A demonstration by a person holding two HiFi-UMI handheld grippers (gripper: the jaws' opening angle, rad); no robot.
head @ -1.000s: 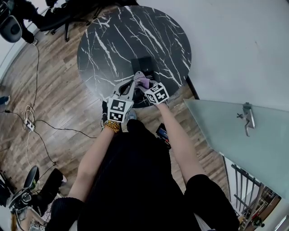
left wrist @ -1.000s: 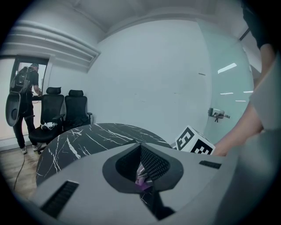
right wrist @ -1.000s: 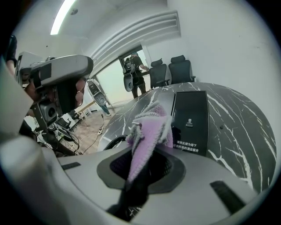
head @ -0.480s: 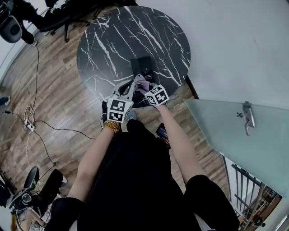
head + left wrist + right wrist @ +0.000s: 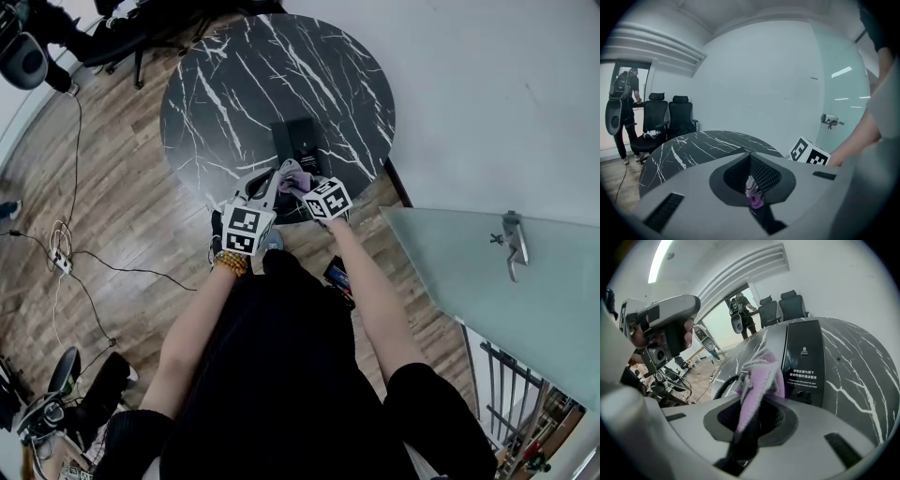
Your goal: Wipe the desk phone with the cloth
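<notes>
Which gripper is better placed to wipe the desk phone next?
Probably right. The right gripper holds the bulk of the cloth, with the desk phone just ahead; the left gripper pinches only a corner.

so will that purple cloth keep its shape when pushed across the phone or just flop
Probably floppy: the cloth bunches and folds beyond the right claw instead of lying flat. Likely light, since a thin pinch in the left claw also holds it. Its fuzzy pile may drag rather than slide on the desk phone.
</notes>
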